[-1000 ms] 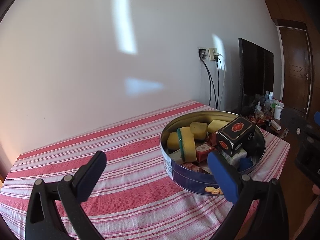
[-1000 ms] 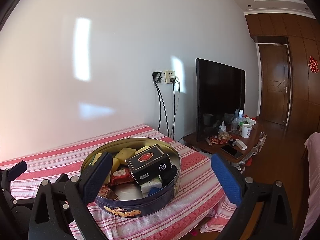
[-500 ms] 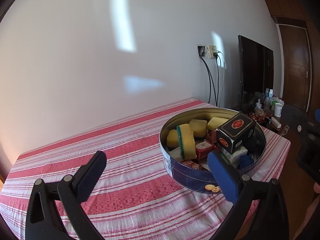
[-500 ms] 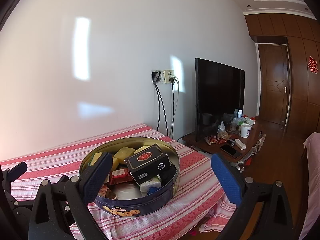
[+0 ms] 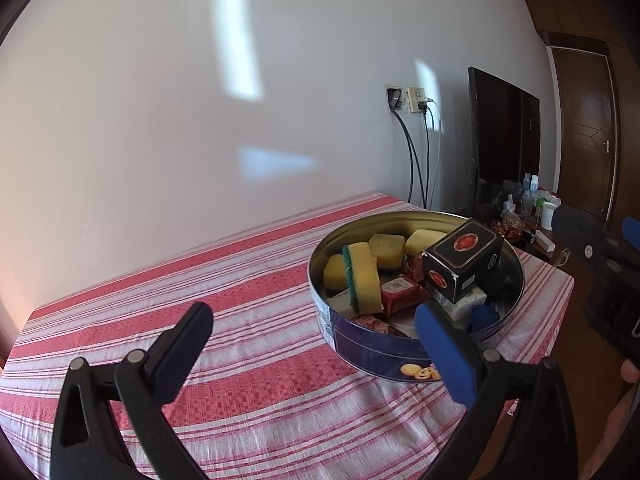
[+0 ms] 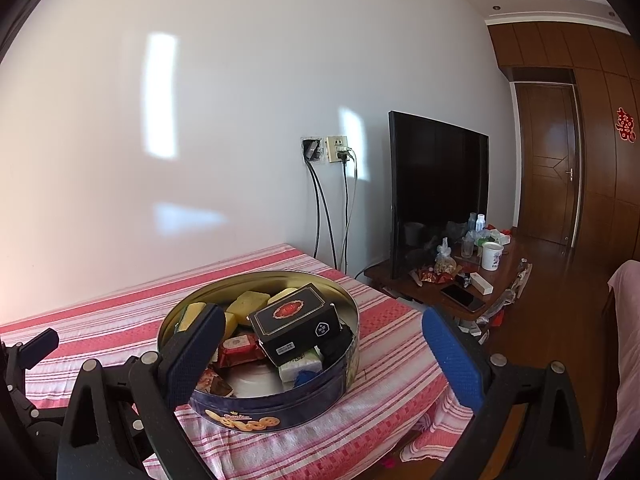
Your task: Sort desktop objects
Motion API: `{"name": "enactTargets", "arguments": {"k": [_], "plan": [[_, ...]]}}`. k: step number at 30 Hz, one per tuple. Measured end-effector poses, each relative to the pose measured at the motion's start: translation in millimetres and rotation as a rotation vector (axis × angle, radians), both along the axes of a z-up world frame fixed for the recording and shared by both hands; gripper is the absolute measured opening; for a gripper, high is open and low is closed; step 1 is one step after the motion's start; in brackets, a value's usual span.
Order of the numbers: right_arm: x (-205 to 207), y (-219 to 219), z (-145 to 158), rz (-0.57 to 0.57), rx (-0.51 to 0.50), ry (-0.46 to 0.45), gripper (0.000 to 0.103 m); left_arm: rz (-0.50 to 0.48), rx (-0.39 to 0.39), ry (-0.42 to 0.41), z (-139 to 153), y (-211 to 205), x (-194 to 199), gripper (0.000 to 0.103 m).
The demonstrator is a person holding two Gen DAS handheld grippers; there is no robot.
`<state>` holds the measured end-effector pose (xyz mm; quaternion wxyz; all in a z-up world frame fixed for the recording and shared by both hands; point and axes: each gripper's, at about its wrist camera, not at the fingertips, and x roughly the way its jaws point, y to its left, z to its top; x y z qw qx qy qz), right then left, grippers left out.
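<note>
Two views. From the left wrist, the left gripper is hovering with jaws spread apart, holding nothing; a round cookie tin is sitting on the striped tablecloth just ahead, to its right. From the right wrist, the right gripper is hanging open, the tin lying between its fingers, a black box resting on top.

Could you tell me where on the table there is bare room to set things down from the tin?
The striped tablecloth lies bare from the wall to the cookie tin, and in front of the open left gripper. Inside the tin it is crowded: sponges, a black box and snack packets.
</note>
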<state>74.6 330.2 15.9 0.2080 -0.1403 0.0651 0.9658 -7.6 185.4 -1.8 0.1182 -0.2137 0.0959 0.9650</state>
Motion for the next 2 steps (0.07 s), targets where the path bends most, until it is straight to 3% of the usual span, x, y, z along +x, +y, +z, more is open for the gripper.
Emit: {"name": "enactTargets", "arguments": {"k": [2], "plan": [[-0.1, -0.9, -0.1, -0.001, 0.002, -0.001, 0.101, 0.000, 0.001, -0.002, 0.3, 0.2, -0.6, 0.102]]}}
